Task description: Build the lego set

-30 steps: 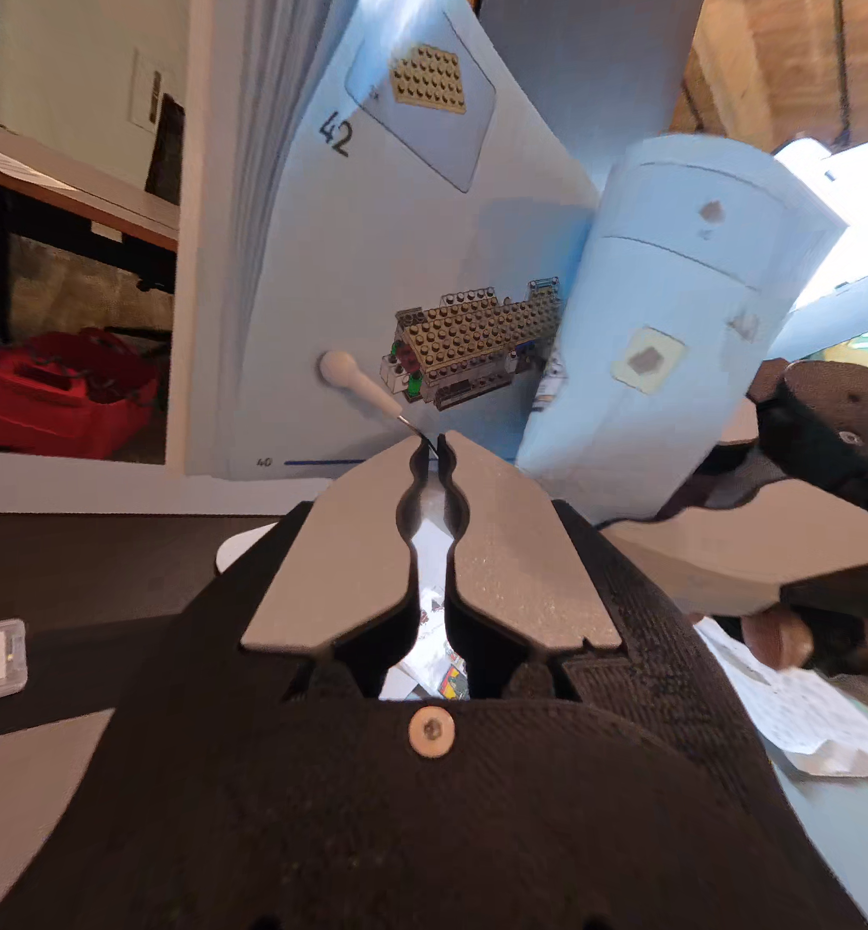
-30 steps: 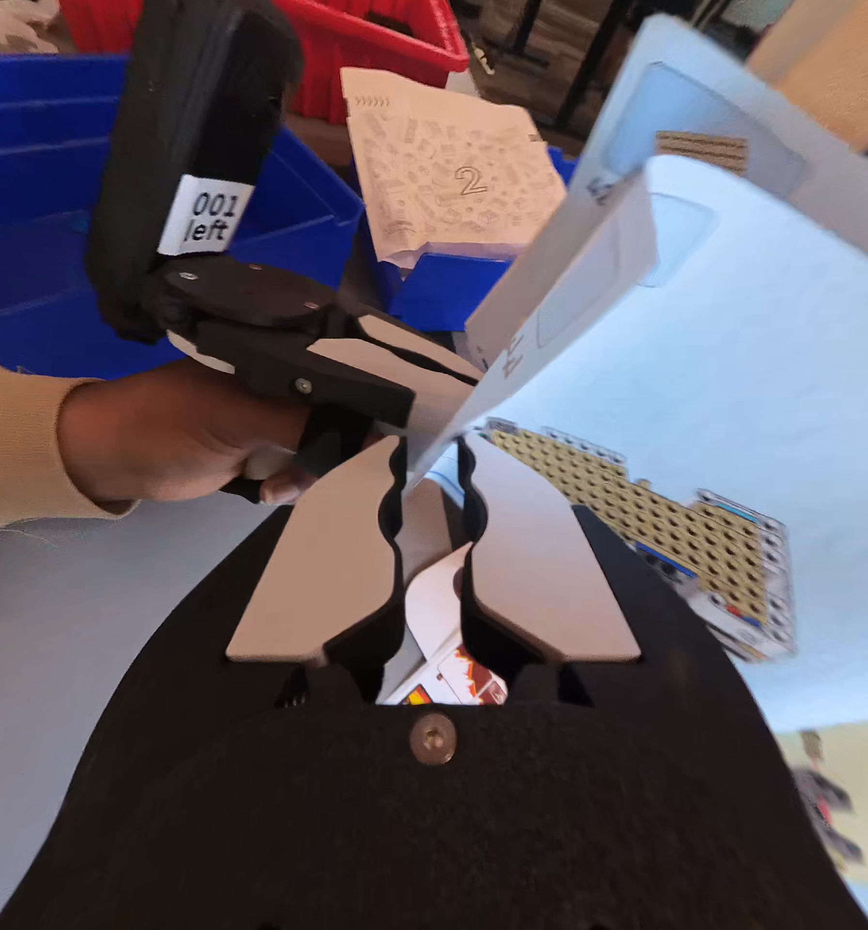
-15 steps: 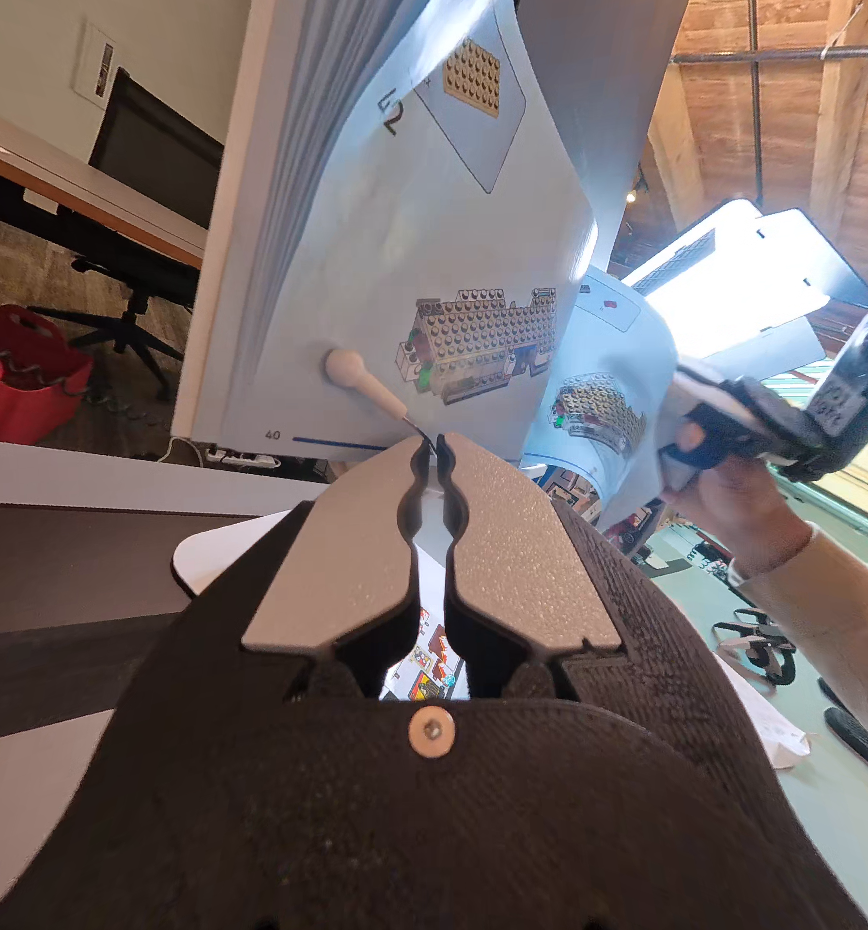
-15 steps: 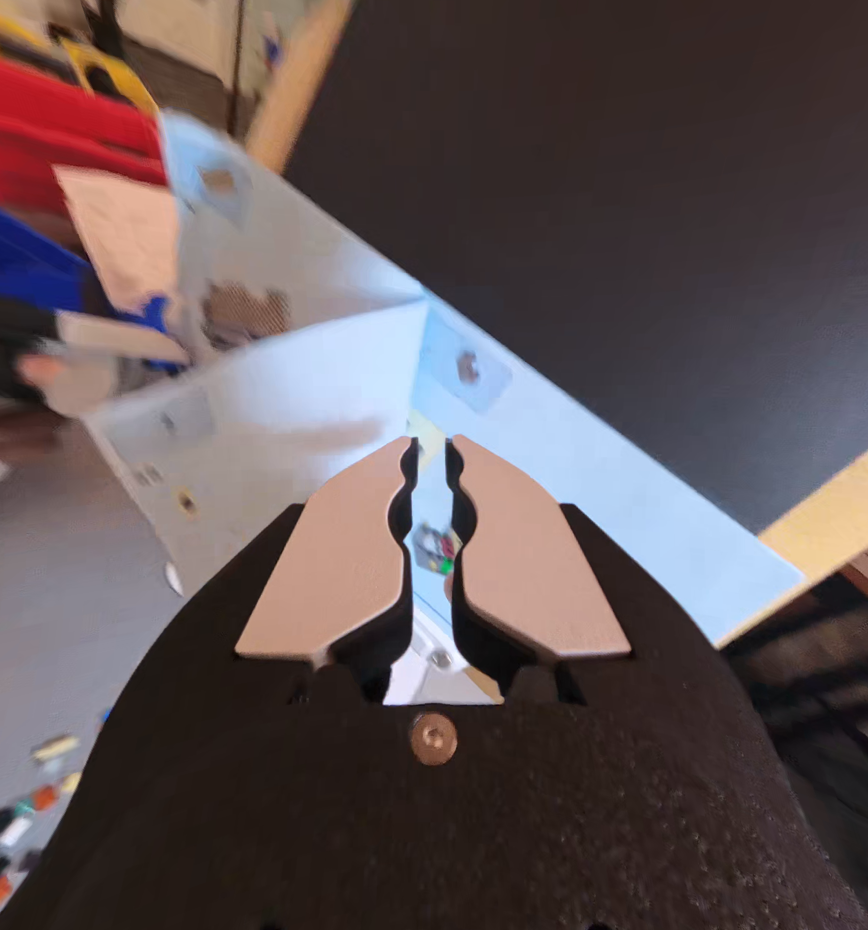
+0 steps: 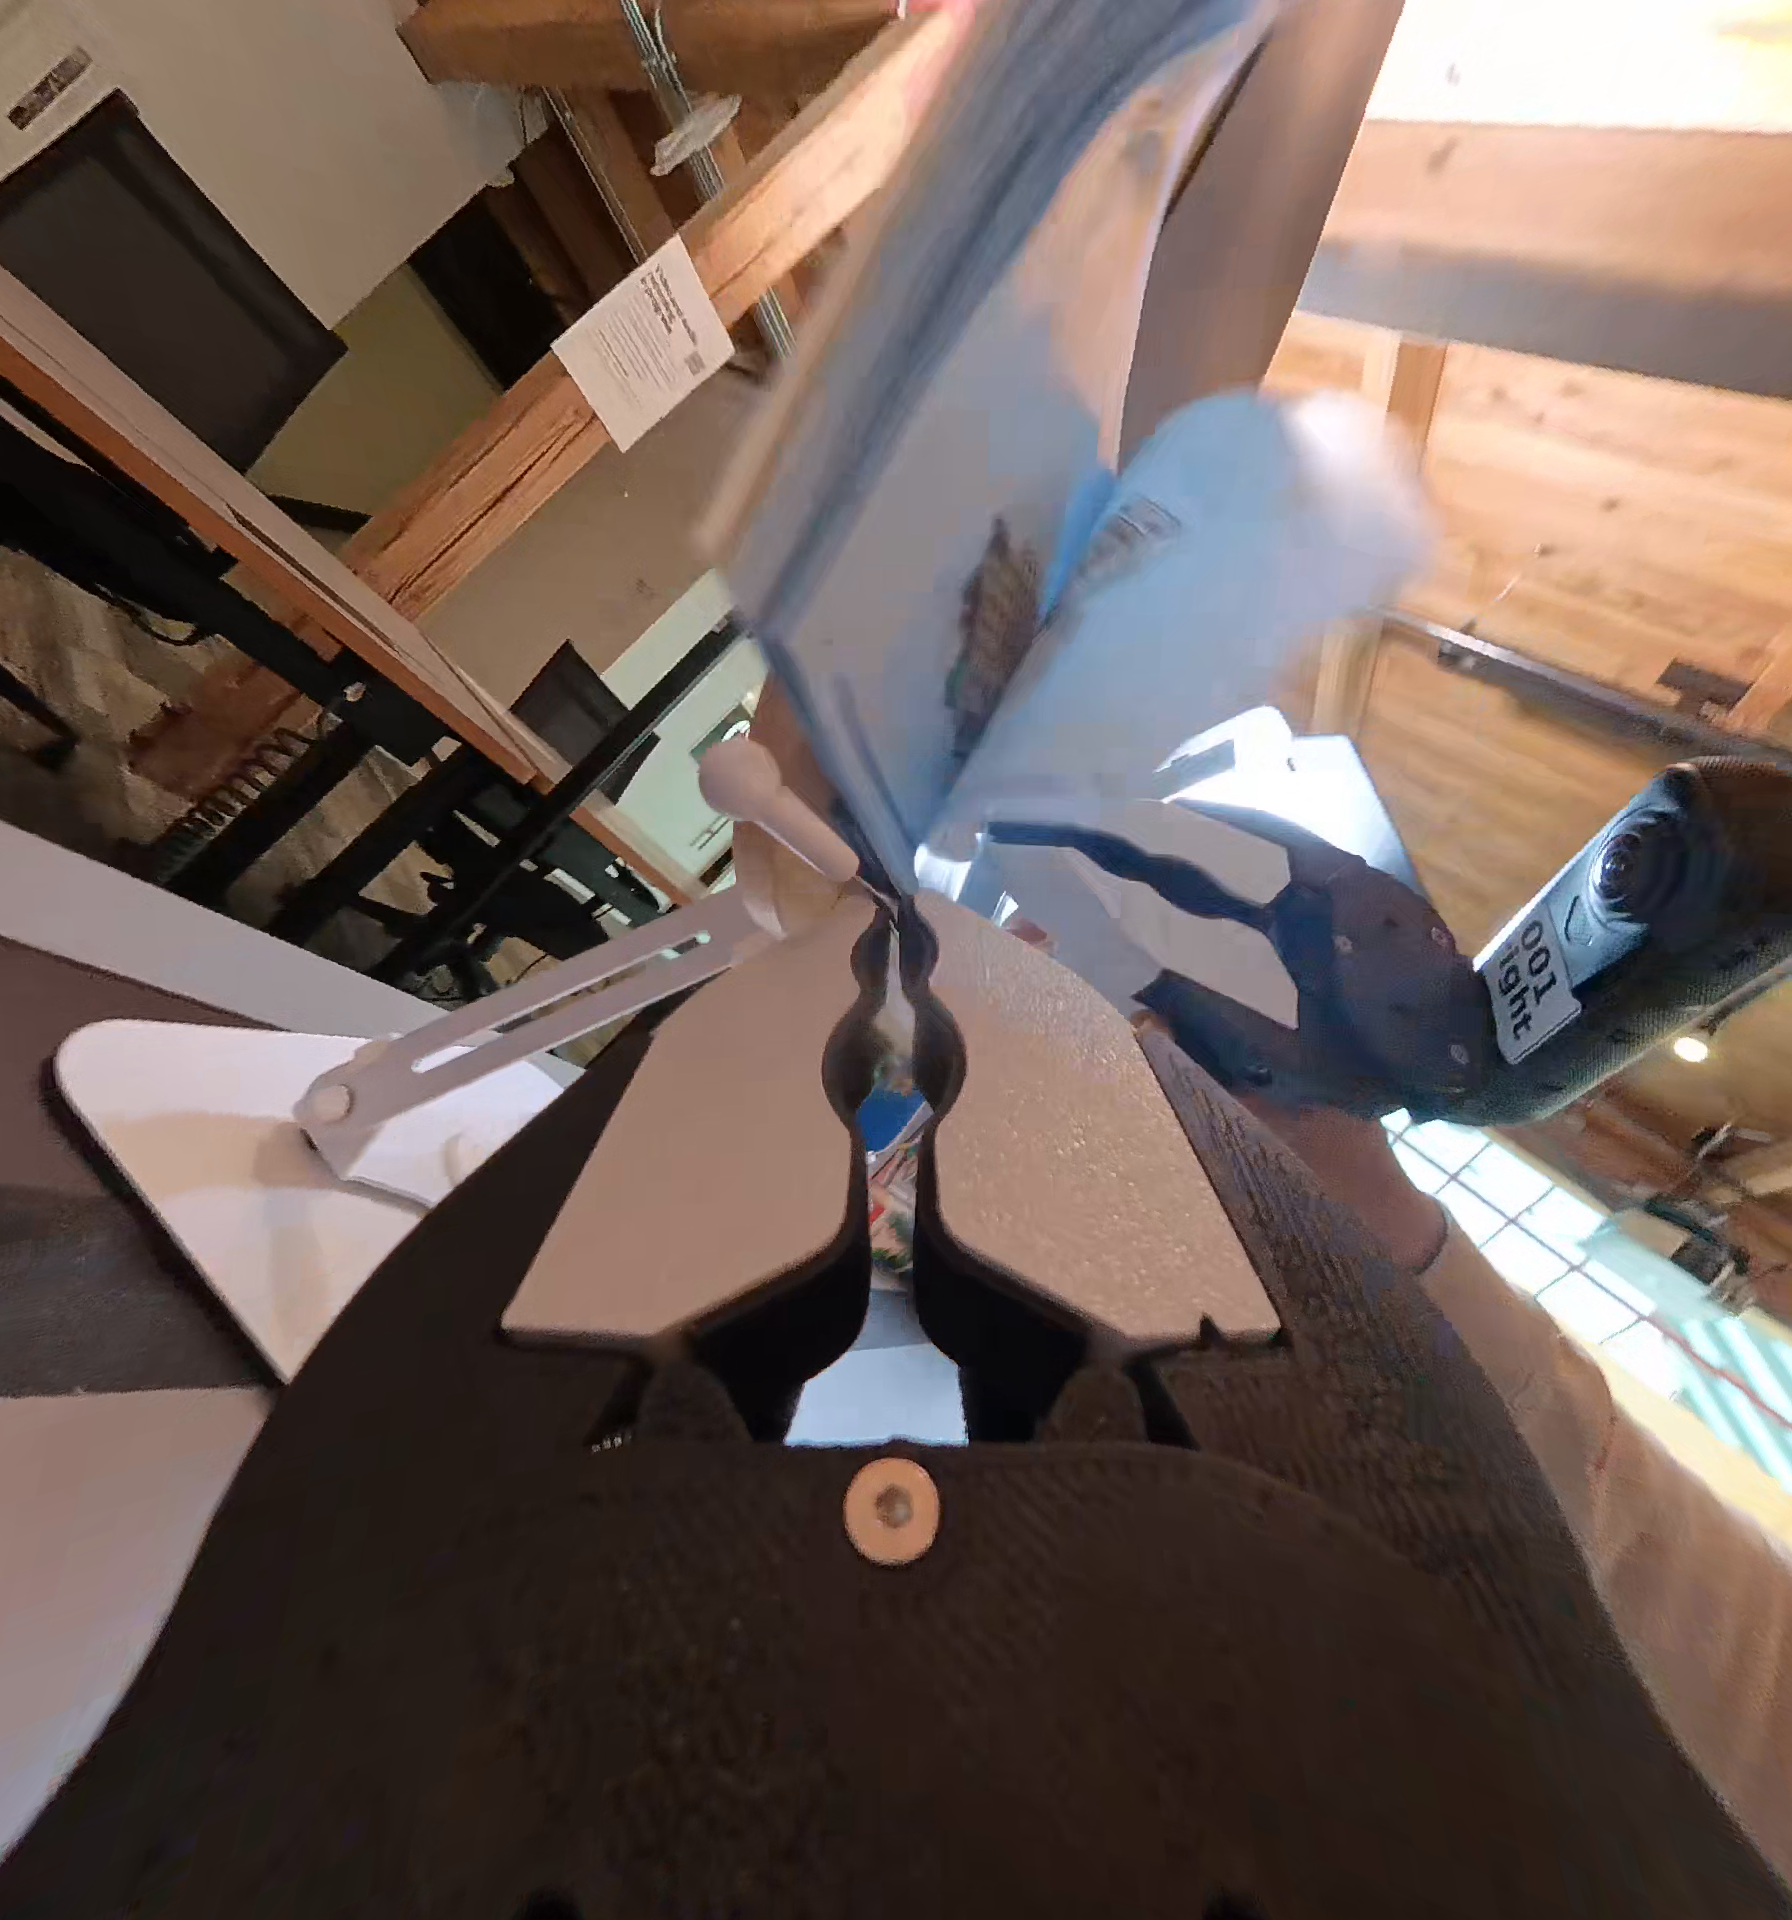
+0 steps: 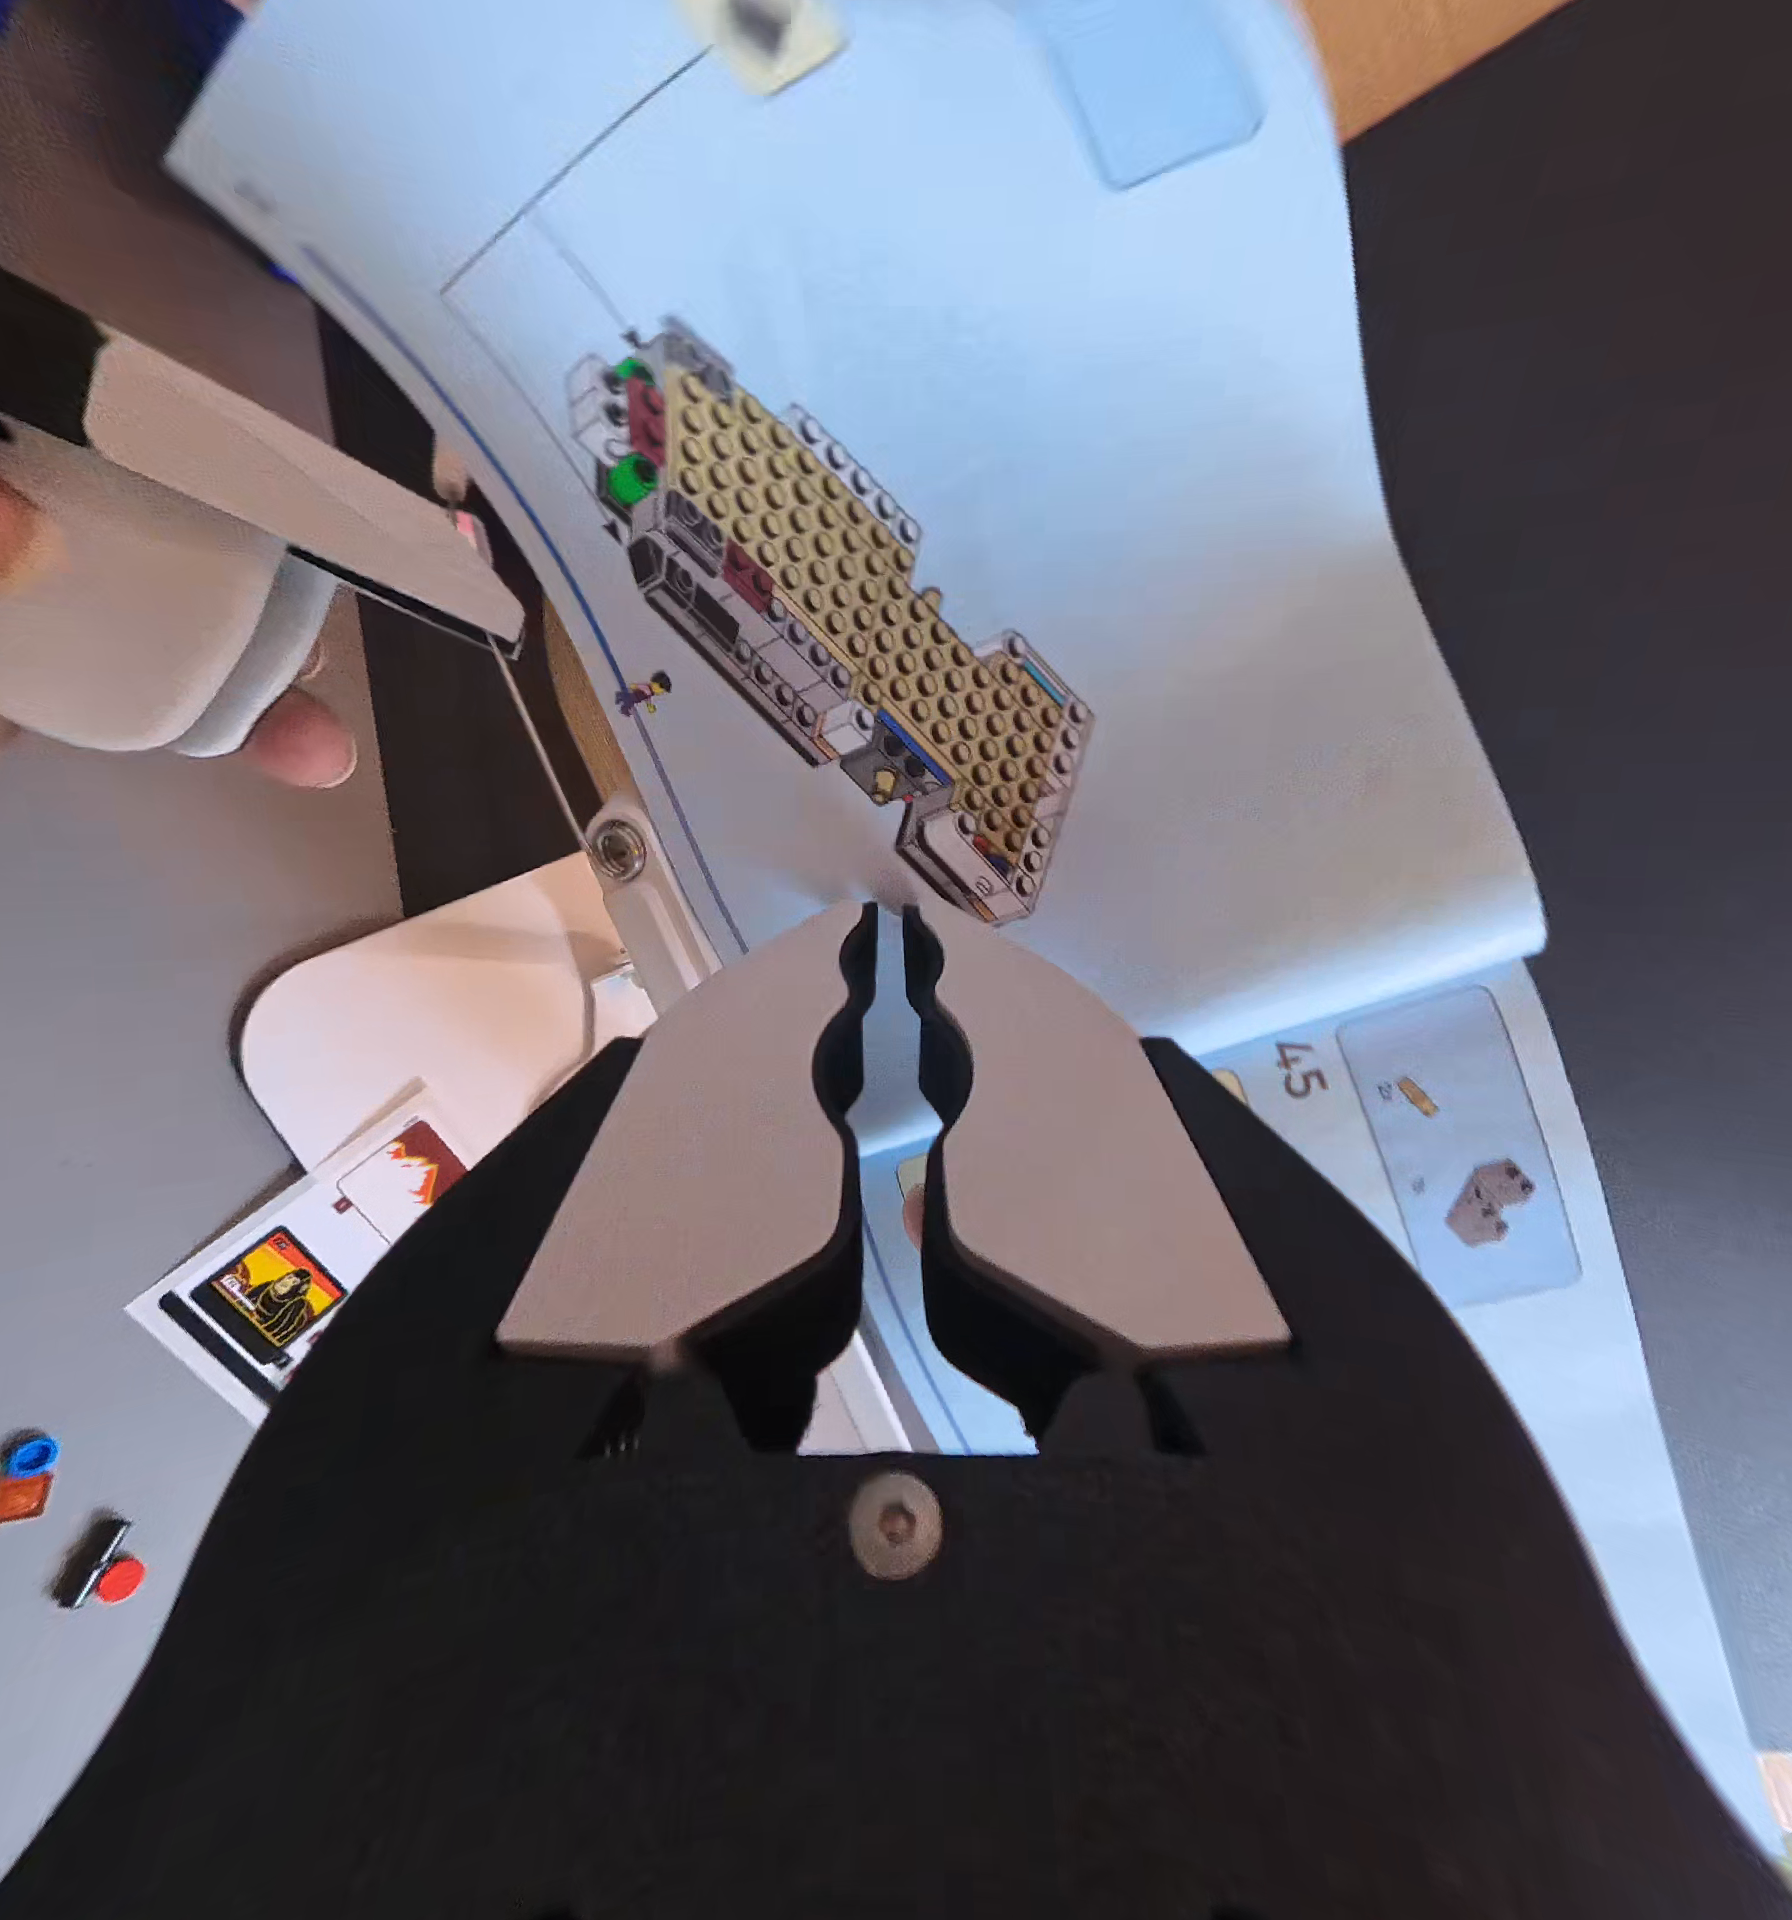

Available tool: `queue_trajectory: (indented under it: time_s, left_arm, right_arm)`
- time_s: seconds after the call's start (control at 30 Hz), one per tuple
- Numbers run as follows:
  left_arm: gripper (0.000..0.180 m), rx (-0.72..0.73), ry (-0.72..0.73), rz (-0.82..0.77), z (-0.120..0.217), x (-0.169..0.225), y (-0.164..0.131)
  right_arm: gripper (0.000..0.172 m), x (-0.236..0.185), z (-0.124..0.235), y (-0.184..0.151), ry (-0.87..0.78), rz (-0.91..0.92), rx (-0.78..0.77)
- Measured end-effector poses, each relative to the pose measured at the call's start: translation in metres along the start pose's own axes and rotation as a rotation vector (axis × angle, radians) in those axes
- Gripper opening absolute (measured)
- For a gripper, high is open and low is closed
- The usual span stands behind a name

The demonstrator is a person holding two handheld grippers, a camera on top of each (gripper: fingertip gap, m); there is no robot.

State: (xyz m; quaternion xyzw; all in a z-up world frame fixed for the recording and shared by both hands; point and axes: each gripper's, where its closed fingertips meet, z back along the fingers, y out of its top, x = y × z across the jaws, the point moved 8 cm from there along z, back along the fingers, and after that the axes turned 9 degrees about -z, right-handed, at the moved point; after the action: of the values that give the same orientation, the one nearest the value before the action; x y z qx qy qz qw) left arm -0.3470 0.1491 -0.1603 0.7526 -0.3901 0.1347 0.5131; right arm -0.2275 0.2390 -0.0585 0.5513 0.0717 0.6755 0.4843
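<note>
A light blue brick-building instruction booklet (image 5: 975, 468) stands on a white book stand (image 5: 217, 1122). My left gripper (image 5: 897, 914) is shut on the thin wire of the stand's page holder, whose cream tip (image 5: 757, 784) sticks out just past my fingertips at the booklet's lower edge. My right gripper (image 6: 887, 912) has its jaws nearly together with a narrow slit between them. Its tips push against the face of an open page (image 6: 1131, 520), below a printed brick model, and nothing is gripped. It also shows in the left wrist view (image 5: 991, 831). The left gripper's fingers (image 6: 300, 499) show at the page's left edge.
A sticker sheet (image 6: 289, 1278) lies beside the stand's base (image 6: 435, 1018). Small loose bricks (image 6: 24, 1475) lie on the grey table at lower left. A dark mat (image 6: 1598, 623) lies behind the booklet. Desks (image 5: 248, 520) and wooden beams stand in the background. The left gripper's tips are roughly 9 cm from the right gripper's.
My left gripper kept its grip on the holder wire while tilting upward, and the booklet swung. My right gripper left the page's edge, narrowed its jaws and now faces the open page.
</note>
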Motion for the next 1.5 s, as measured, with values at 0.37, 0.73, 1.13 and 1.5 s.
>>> queue_trajectory:
  time_s: [0.37, 0.73, 1.13, 1.5]
  left_arm:
    - [0.001, -0.210, 0.232, -0.546, -0.019, 0.049, 0.019]
    - [0.002, -0.772, 0.210, -1.375, -0.080, 0.083, 0.014]
    - [0.001, -1.007, 0.174, -1.817, -0.095, 0.091, -0.020]
    - [0.022, -0.707, 0.202, -1.401, -0.070, 0.108, -0.007]
  right_arm:
    - [0.000, -0.009, -0.011, 0.007, -0.046, -0.036, -0.024]
    - [0.013, -0.017, 0.008, -0.013, 0.082, -0.101, 0.102]
    - [0.003, 0.006, 0.021, -0.050, 0.021, -0.361, 0.135]
    - [0.020, 0.010, 0.079, -0.094, 0.014, -0.541, 0.204]
